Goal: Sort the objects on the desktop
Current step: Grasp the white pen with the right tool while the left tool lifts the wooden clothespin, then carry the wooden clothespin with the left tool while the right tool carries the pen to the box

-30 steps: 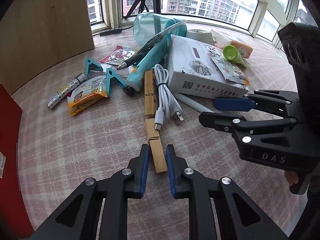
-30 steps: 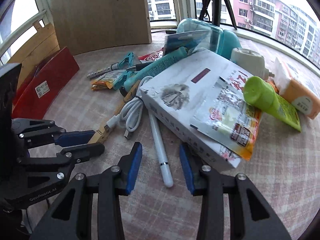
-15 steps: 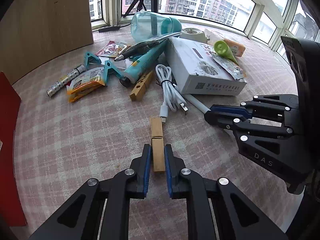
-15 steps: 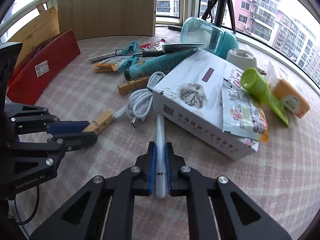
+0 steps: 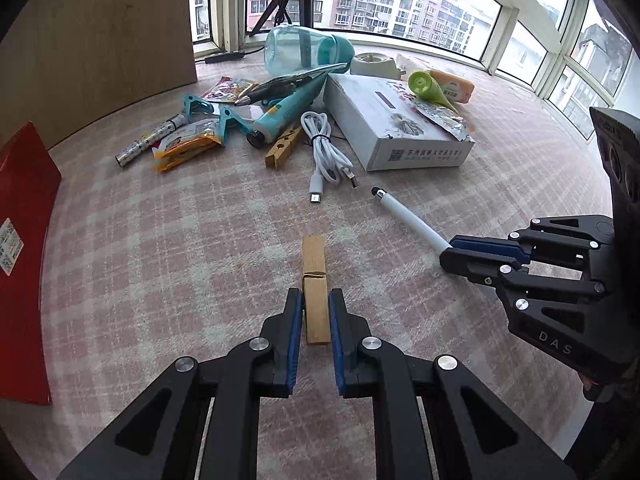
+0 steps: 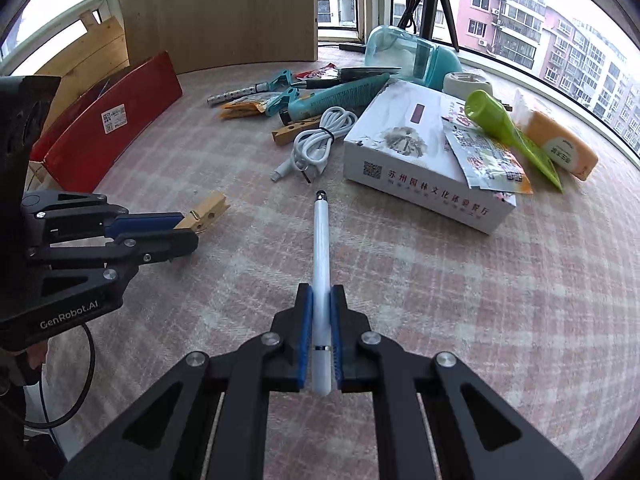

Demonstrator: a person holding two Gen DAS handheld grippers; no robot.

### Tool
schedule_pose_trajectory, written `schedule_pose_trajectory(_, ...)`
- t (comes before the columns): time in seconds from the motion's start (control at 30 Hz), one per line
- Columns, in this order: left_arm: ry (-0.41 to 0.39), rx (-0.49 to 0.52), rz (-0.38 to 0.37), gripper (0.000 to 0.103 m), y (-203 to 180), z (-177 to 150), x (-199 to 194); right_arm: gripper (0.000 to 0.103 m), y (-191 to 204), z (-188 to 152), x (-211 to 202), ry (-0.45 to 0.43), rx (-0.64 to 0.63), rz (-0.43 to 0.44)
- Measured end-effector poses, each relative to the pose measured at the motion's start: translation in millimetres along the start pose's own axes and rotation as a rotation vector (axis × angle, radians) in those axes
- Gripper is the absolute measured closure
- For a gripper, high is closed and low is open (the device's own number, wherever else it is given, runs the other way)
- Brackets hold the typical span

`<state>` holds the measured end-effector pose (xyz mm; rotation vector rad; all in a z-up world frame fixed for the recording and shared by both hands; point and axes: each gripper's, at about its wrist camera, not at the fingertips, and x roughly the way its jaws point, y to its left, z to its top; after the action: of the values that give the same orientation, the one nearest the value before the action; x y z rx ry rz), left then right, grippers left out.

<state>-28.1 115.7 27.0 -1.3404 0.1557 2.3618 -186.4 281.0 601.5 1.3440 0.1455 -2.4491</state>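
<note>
My left gripper [image 5: 313, 312] is shut on a wooden clothespin [image 5: 314, 280] and holds it over the pink checked tablecloth, pulled back from the pile. It also shows in the right wrist view [image 6: 188, 230] with the clothespin [image 6: 208, 210] sticking out. My right gripper [image 6: 321, 312] is shut on a white stylus pen [image 6: 321, 240] with a dark tip; in the left wrist view the right gripper [image 5: 452, 250] holds the pen [image 5: 404, 216] to the right. A second clothespin [image 5: 282, 146] lies by a white USB cable [image 5: 326, 152].
A pile sits at the back: white box [image 5: 394, 136], teal tube [image 5: 286, 114], clear teal bottle [image 5: 304, 50], green tube [image 6: 508, 128], snack packets [image 5: 186, 146], teal clips [image 5: 230, 122]. A red box [image 6: 112, 120] stands at left, a wooden board [image 6: 220, 12] behind.
Both grippers closed, the left on the clothespin and the right on the pen, and drew them back from the pile towards me.
</note>
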Motion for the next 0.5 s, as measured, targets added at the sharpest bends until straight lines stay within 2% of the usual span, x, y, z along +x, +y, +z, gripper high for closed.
schedule_pose_trajectory(0.2, -0.051, 0.002, 0.029, 0.091, 5.3, -5.7, -26.6, 0.094, 12.3, -1.7, -22.7, -0.049, 0.008, 0.021)
schedule_pose_trajectory(0.5, -0.142, -0.025, 0.076, 0.091, 37.4, -8.8, -75.5, 0.094, 45.0, 23.3, -53.3, -0.12, -0.012, 0.072)
